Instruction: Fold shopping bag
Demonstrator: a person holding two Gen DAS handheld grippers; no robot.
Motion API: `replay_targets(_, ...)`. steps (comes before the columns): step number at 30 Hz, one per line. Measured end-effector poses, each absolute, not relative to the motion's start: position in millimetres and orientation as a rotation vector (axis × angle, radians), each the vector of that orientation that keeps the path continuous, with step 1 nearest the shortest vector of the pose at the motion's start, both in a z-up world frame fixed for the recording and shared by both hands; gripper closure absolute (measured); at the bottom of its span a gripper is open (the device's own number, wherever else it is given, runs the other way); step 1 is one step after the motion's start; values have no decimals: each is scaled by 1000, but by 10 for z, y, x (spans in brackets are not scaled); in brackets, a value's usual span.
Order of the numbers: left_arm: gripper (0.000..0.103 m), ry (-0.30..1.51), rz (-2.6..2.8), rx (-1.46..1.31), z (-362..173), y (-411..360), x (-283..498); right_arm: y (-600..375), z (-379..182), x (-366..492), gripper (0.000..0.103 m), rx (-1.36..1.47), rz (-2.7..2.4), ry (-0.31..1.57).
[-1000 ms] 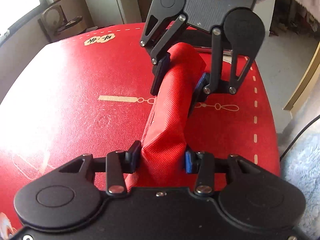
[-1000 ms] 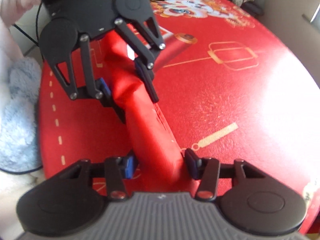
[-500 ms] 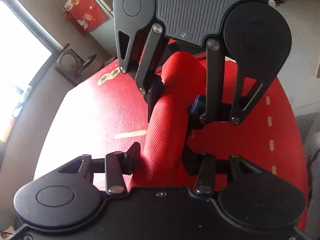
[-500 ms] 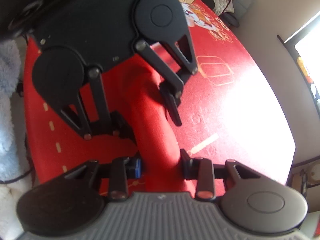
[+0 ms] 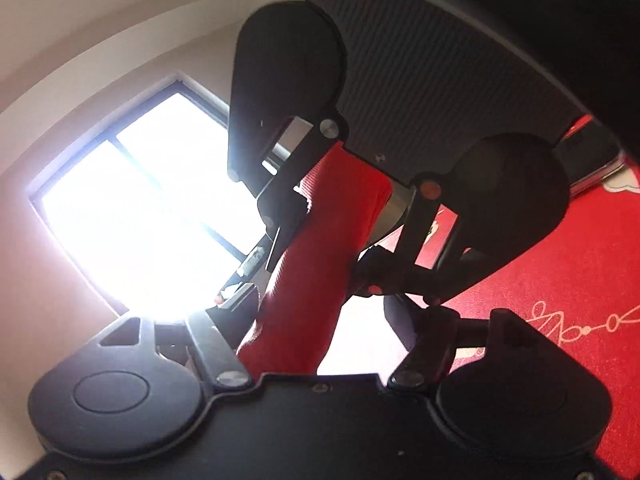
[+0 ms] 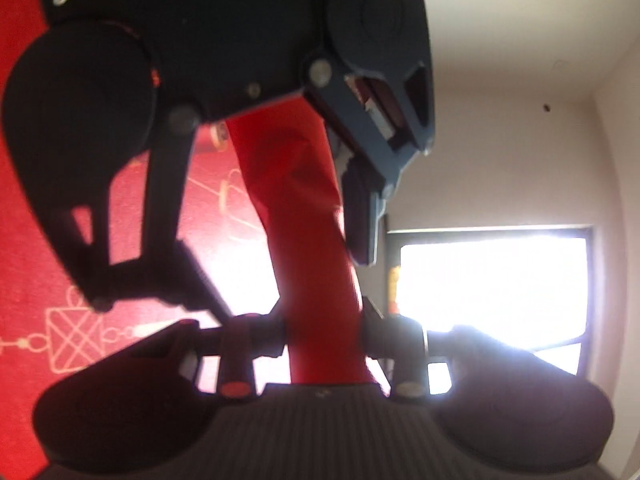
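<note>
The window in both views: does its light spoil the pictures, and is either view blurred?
Left wrist view: the window is blown out to white, the left gripper nearly a silhouette, the red bag still sharp. Right wrist view: the window glares too, and the whole picture is soft with blur; the right gripper and table cover lack crisp edges.

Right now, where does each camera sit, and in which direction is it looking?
Left wrist view: sits on the left tool, tilted up toward the window; shows its own fingers, shut on the rolled red bag, and the right tool opposite.
Right wrist view: sits on the right tool, facing back at the left tool, with window and wall behind.
Both share the bag, the window and the red tablecloth.
</note>
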State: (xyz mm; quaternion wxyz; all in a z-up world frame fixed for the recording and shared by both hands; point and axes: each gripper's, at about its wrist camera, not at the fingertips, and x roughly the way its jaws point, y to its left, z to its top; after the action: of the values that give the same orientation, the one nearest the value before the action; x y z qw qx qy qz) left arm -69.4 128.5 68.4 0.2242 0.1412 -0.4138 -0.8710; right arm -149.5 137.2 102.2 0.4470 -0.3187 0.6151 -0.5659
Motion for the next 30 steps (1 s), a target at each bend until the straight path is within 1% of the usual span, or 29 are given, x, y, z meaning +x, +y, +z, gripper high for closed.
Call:
replay_targets(3,36,-1153,-2369,373,663,1296,-689,1389,1025,-1473,70,-847,-1400,1539)
replay_targets(5,44,-1196,-2321,368,622,1291,-706,1412,1020,-1455,70,-884,-1389,1544)
replay_targets(7,46,-1197,-2297,377,599,1238,-696,1456,1010,-1433,70,-933,-1361,1544)
replay_targets(9,51,-1189,-2296,383,595,1208,-675,1480,1014,-1397,70,-958,-1344,1546)
replay_targets(10,63,-1174,-2302,378,605,1199,-663,1491,1019,-1376,70,-970,-1335,1547)
replay_targets(11,72,-1159,-2308,374,615,1190,-652,1485,1030,-1361,70,-971,-1333,1549)
replay_targets(14,84,-1113,-2325,359,646,1164,-616,1450,1075,-1325,71,-975,-1329,1563)
replay_targets(16,86,-1072,-2344,341,669,1145,-584,1429,1112,-1302,71,-985,-1323,1569)
replay_targets(18,86,-985,-2393,289,701,1120,-517,1415,1146,-1282,71,-1003,-1313,1576)
replay_targets(20,86,-819,-2480,263,768,1051,-461,1388,1175,-1261,70,-1003,-1296,1595)
replay_targets(21,86,-722,-2529,258,805,1000,-439,1365,1186,-1255,66,-1013,-1284,1605)
replay_targets(23,87,-576,-2585,248,850,899,-406,1343,1193,-1252,52,-1073,-1264,1613)
replay_targets(24,87,-493,-2599,236,876,834,-379,1342,1206,-1246,34,-1112,-1262,1606)
replay_targets(25,87,-433,-2601,224,901,779,-346,1361,1266,-1229,26,-1144,-1273,1577)
replay_targets(27,87,-313,-2602,199,951,668,-278,1396,1388,-1195,26,-1203,-1297,1516)
replay_targets(29,87,-219,-2608,162,1024,586,-181,1410,1534,-1183,26,-1181,-1361,1454)
replay_targets(30,87,-165,-2618,127,1095,548,-93,1429,1656,-1201,26,-1143,-1426,1389)
